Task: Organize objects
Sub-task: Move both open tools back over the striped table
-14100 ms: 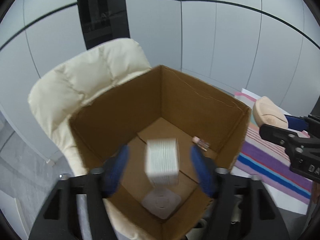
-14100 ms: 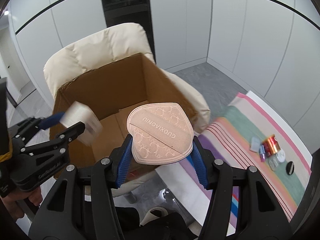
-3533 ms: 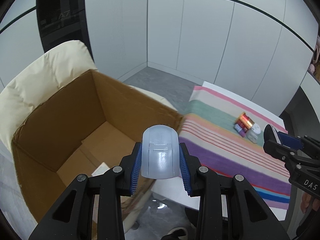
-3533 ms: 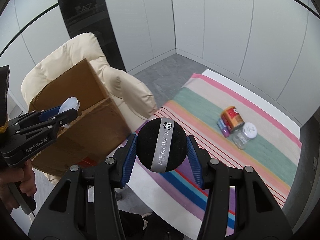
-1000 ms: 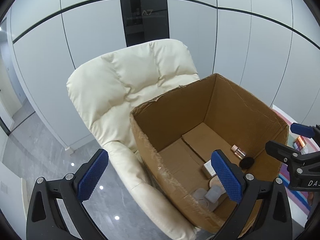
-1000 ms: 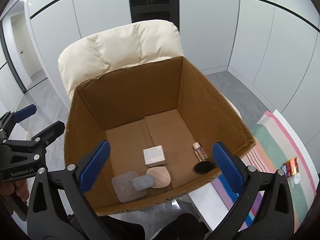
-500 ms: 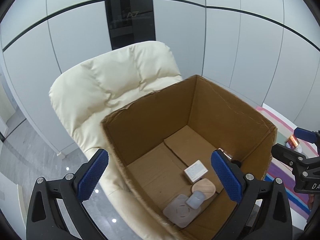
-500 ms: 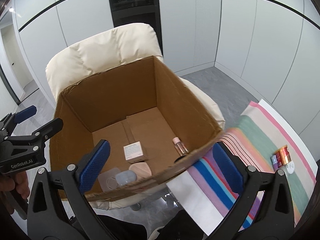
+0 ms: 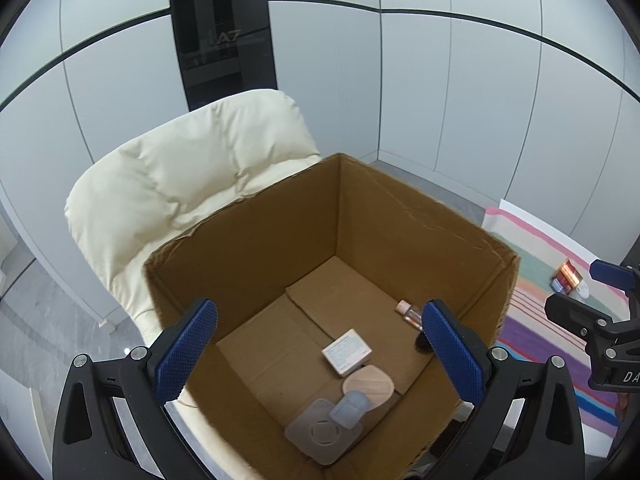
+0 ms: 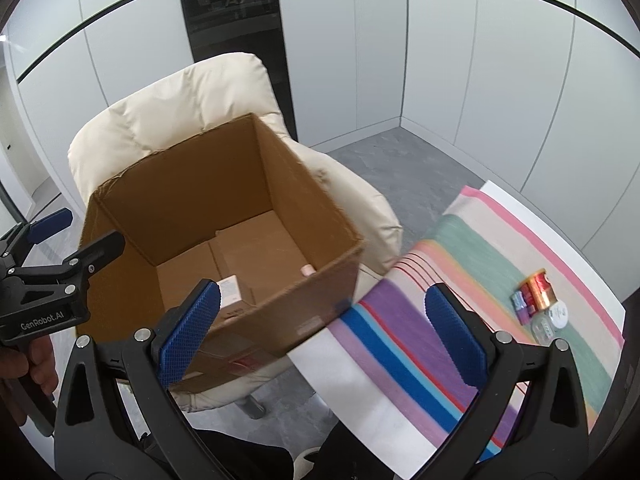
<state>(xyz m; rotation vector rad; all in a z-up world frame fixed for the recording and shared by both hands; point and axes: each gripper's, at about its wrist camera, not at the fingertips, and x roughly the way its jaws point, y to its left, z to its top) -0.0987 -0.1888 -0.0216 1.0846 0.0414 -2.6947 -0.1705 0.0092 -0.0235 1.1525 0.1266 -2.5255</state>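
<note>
Both hand-held grippers now stand released and empty: the left hand-held gripper [image 9: 320, 346] hovers above the cardboard box [image 9: 256, 236], where the pale case [image 9: 349, 409] and black puff [image 9: 421, 342] now lie. The right hand-held gripper [image 10: 320, 326] has swung toward the tabletop [image 10: 472, 256], likely for the remaining small containers [image 10: 538, 306].

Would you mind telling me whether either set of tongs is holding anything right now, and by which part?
Nothing is held: the left tongs and the right tongs both stand open and empty.

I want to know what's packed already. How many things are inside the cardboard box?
6: a white carton, a small pink-capped bottle, a black puff, a beige pad, a pale blue case atop a grey square pad. More may be hidden.
</note>
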